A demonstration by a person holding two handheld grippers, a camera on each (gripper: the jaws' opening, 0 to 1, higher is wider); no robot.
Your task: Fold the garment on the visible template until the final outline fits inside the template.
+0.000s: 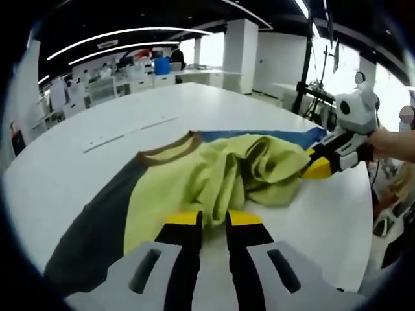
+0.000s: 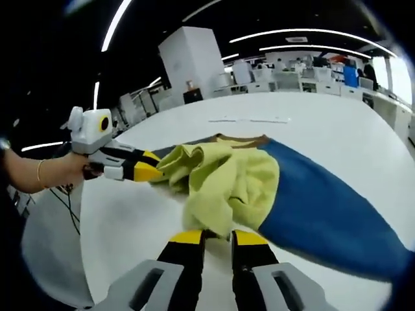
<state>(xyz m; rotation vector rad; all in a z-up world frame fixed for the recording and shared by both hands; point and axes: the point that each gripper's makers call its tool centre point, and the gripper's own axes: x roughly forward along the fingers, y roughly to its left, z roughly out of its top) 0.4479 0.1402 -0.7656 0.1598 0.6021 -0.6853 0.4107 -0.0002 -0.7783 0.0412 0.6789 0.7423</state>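
Left gripper: I hold its jaws clamped on the garment's yellow hem.
Right gripper: clamped on the opposite hem.
Garment position: bunched between both jaws on white table.
Axis: collar lies ahead-left of left jaws.

Bright table, dark ceiling, soft focus.
Ceiling strips and windows glare white; my views bend at the edges and smear far desks.

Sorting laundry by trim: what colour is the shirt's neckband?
Olive-brown neckband on the yellow-green, grey and blue shirt; clearest in the left gripper view.
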